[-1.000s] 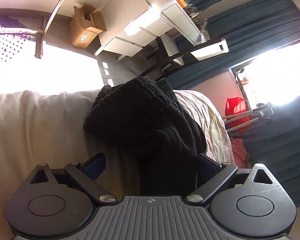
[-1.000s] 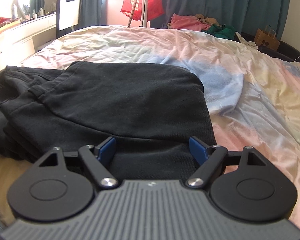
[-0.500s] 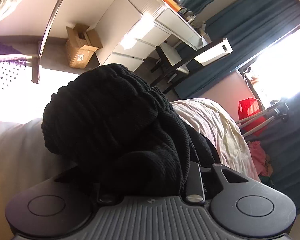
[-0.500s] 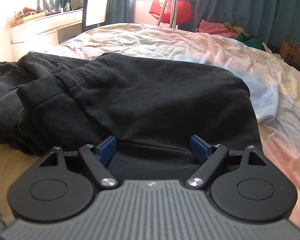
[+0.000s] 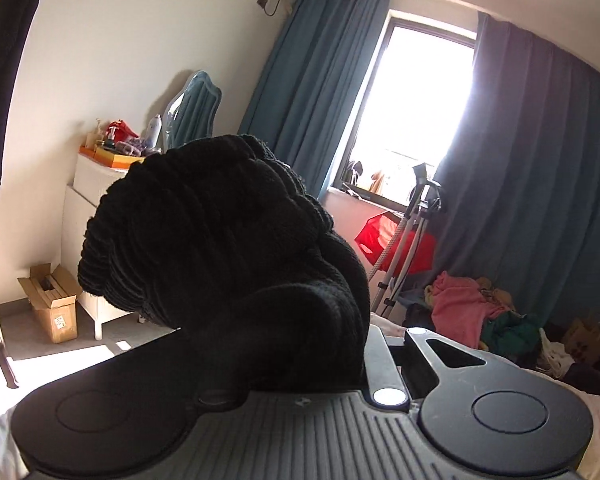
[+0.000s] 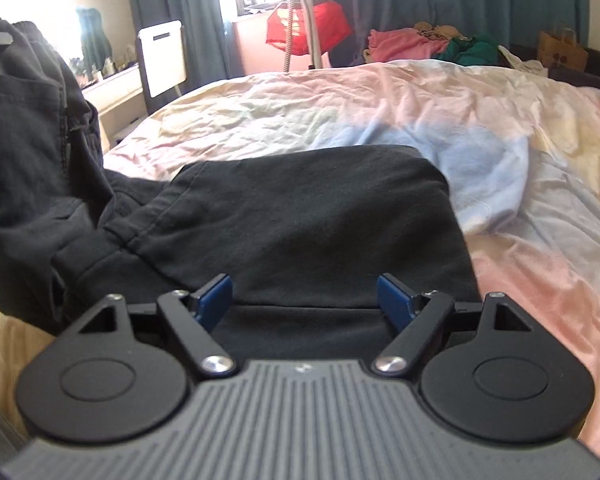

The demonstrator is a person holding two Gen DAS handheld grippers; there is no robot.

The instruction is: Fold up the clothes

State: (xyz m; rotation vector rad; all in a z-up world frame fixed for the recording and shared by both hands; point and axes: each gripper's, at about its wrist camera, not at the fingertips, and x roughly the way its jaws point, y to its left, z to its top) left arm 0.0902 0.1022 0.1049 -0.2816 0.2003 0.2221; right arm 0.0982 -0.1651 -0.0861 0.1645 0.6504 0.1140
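Left gripper (image 5: pixel 300 364) has lifted clear of the bed: a second ago its view was bed and floor with the fingers spread; now it shows wall, window and curtains, with the fingers pinching a bunched wad of the black garment (image 5: pixel 228 248). That cloth fills the view and hides the fingertips.

Right gripper (image 6: pixel 305 300) has hardly moved; its blue fingers (image 6: pixel 214 294) are spread, gripping nothing, hovering over the near edge of the bed (image 6: pixel 380 120). The garment's folded body lies flat there just ahead of them, while its left side now rises off the bed as a hanging sheet at the left of the right wrist view.

Judgement: one side is raised to fold over the flat part. Risk: a bunched grip gives a crooked fold.
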